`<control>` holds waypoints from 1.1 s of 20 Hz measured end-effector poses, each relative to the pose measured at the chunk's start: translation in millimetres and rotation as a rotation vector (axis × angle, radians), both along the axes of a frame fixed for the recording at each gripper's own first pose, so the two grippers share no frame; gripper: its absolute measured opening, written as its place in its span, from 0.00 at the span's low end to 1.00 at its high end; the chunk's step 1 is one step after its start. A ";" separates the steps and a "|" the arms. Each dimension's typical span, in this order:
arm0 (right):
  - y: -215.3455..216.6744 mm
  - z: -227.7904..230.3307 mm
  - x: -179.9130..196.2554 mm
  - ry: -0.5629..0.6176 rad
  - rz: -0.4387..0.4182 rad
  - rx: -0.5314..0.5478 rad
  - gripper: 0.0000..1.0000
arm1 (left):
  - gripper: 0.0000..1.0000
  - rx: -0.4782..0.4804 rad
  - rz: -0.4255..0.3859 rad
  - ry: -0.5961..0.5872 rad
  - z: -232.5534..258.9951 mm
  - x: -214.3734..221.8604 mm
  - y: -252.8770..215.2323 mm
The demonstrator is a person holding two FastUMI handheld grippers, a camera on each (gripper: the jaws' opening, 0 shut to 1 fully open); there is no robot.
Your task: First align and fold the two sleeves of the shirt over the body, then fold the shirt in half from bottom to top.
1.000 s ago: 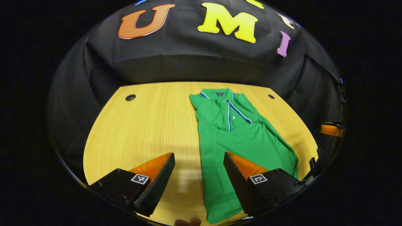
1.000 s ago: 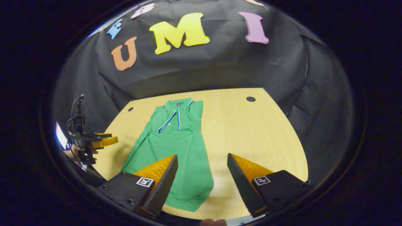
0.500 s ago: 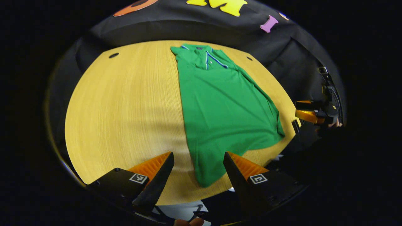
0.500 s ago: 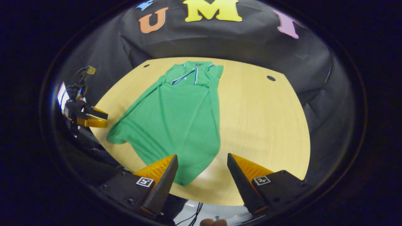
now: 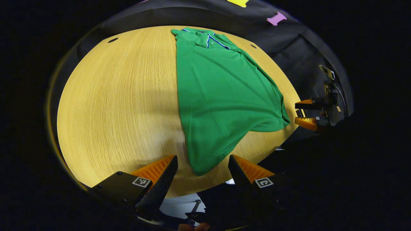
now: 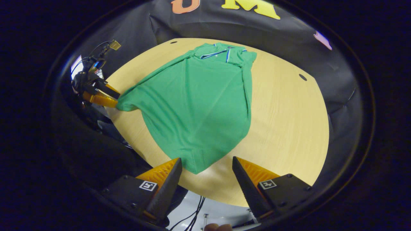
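Here lying flat on the wooden bench (image 5: pixel 112 106), collar toward the far wall and hem toward the near edge: the green shirt (image 5: pixel 218 96), narrowed to a long strip, both sleeves seemingly already folded over the body. Probably laid that way so the bottom hem can be carried up to the collar in 1 sweep. Hovering wide and empty, 2 tongs: left tongs (image 5: pixel 203 163) straddling 1 bottom corner of the hem, right tongs (image 6: pixel 207 165) straddling the other, each apparently lining up a pinch for the bottom-to-top fold. Not yet touching cloth, as far as can be told. Also showing the right tongs at the shirt's far corner in the left gripper view. Seeing no containers on the bench.
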State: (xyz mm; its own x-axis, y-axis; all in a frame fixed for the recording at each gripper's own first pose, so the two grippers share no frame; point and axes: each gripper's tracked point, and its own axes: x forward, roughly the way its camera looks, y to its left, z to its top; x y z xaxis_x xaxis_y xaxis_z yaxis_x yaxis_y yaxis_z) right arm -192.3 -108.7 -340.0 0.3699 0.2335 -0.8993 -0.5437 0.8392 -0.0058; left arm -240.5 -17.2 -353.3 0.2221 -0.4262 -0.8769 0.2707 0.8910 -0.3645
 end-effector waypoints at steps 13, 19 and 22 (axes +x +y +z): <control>3.5 -26.5 -2.4 0.046 0.119 -0.067 0.99 | 1.00 0.159 -0.106 -0.026 -8.7 9.4 -8.4; 5.0 -27.4 0.7 0.054 0.135 -0.078 0.99 | 1.00 0.303 -0.255 -0.097 -12.7 -2.8 -8.8; 5.1 -27.2 -0.2 0.050 0.138 -0.077 0.99 | 0.99 0.308 -0.252 -0.098 -12.4 -1.4 -9.2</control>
